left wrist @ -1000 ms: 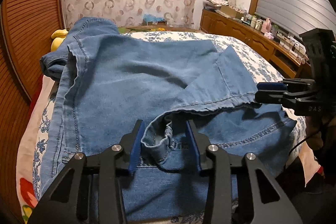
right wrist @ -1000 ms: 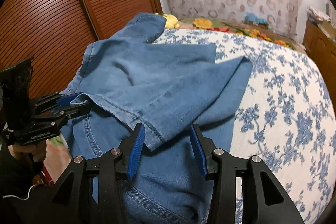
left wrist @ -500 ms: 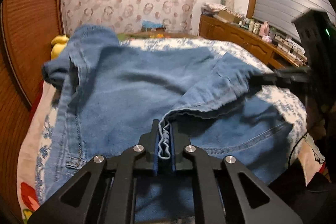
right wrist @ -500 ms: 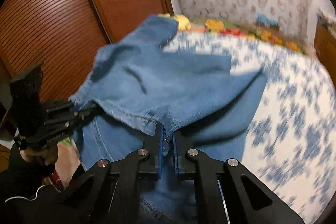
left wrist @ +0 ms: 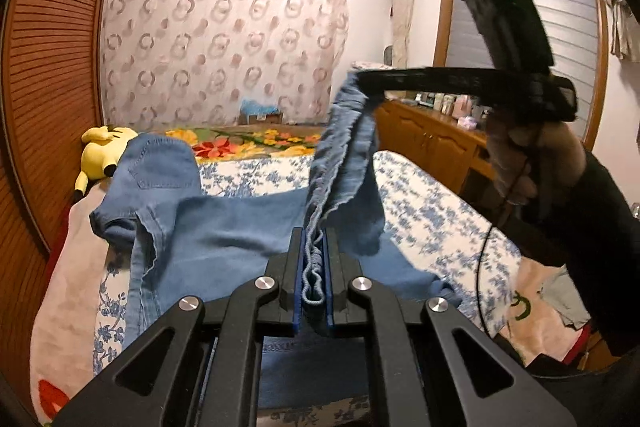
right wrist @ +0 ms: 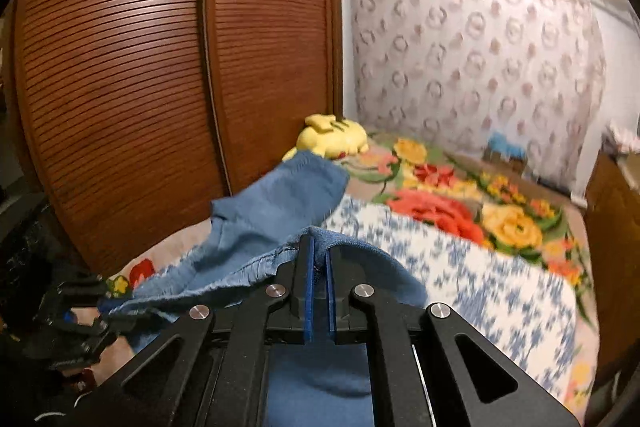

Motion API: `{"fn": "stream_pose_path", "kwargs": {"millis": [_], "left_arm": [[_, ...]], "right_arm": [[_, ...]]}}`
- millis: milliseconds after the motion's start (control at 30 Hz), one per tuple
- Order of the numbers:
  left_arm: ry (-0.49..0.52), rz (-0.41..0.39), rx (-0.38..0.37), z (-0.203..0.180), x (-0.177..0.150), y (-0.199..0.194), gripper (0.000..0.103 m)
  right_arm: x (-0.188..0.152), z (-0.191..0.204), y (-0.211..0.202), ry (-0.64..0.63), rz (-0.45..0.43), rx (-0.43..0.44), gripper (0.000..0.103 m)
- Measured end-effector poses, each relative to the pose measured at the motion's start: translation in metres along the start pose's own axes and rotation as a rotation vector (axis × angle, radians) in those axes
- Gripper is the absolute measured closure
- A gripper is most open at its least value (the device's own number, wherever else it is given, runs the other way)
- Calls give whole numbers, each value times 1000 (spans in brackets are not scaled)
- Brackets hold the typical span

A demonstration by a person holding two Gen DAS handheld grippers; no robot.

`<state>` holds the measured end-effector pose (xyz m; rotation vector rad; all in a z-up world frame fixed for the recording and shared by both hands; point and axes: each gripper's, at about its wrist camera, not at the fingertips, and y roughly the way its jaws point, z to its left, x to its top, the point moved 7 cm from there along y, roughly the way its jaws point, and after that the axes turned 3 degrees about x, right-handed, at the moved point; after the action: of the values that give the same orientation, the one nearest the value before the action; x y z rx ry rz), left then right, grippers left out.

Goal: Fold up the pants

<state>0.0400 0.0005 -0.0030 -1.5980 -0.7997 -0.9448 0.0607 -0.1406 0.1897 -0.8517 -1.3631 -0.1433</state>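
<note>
Blue denim pants (left wrist: 224, 227) lie spread on the bed, their far end near a yellow plush toy. My left gripper (left wrist: 314, 247) is shut on a bunched hem of the pants, held above the bed. In the left wrist view my right gripper (left wrist: 366, 79) shows at upper right, shut on the other corner of the same hem, with a strip of denim hanging between the two. The right wrist view has my right gripper (right wrist: 318, 247) pinching denim (right wrist: 276, 203) between its blue pads. My left gripper (right wrist: 100, 311) appears there at lower left, gripping the hem.
A white bedspread with blue flowers (left wrist: 424, 203) covers the bed, with a bright floral blanket (right wrist: 460, 203) beyond it. A yellow plush toy (left wrist: 102, 151) lies by the brown slatted wardrobe (right wrist: 140, 67). A wooden dresser (left wrist: 436, 143) with small items stands right of the bed.
Both grippers closed on the pants' hem and rose, lifting that edge off the bed. The right gripper climbed higher, so the denim now hangs between them.
</note>
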Motion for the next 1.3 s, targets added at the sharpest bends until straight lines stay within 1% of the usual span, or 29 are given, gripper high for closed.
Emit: {"fn": "stream_pose_path", "kwargs": {"millis": [133, 233, 433, 533, 633, 733, 800, 933, 1033, 1100, 1133, 1167, 1200, 1233, 1267, 1300], "left_arm": [[-10, -27, -2, 0, 4, -12, 94], [-23, -29, 15, 7, -2, -18, 94], [-88, 32, 56, 38, -28, -14, 94], [-113, 54, 76, 51, -42, -13, 94], [-136, 78, 92, 65, -56, -12, 94], [-160, 126, 115, 76, -74, -2, 94], [-179, 153, 118, 81, -86, 5, 94], [-194, 183, 129, 86, -99, 13, 94], [-192, 195, 134, 86, -103, 16, 94], [-194, 200, 136, 86, -104, 18, 92], [-195, 201, 138, 87, -104, 18, 90], [-195, 204, 148, 88, -103, 19, 84], [-194, 204, 157, 89, -103, 19, 77], [-195, 202, 162, 90, -102, 19, 75], [-198, 197, 166, 91, -101, 19, 70], [-200, 195, 165, 92, -100, 19, 63]], "right_arm": [[9, 12, 1, -26, -50, 31, 99], [7, 24, 25, -53, -42, 48, 99], [-8, 41, 88, -78, 39, 82, 99], [-17, 52, 117, -63, 77, 97, 99], [-26, 64, 139, -66, 98, 106, 99], [-29, 74, 165, -68, 134, 113, 99], [-34, 76, 180, -57, 164, 118, 99], [-29, 80, 200, -45, 198, 131, 99], [-23, 79, 199, -21, 206, 146, 99], [-22, 76, 200, -8, 223, 155, 92], [-21, 74, 199, -8, 220, 150, 83], [-20, 71, 195, -8, 210, 142, 77], [-20, 71, 190, -5, 199, 138, 66], [-17, 65, 184, 4, 184, 137, 60], [-14, 59, 177, 13, 172, 132, 57], [-13, 53, 172, 19, 165, 118, 55]]}}
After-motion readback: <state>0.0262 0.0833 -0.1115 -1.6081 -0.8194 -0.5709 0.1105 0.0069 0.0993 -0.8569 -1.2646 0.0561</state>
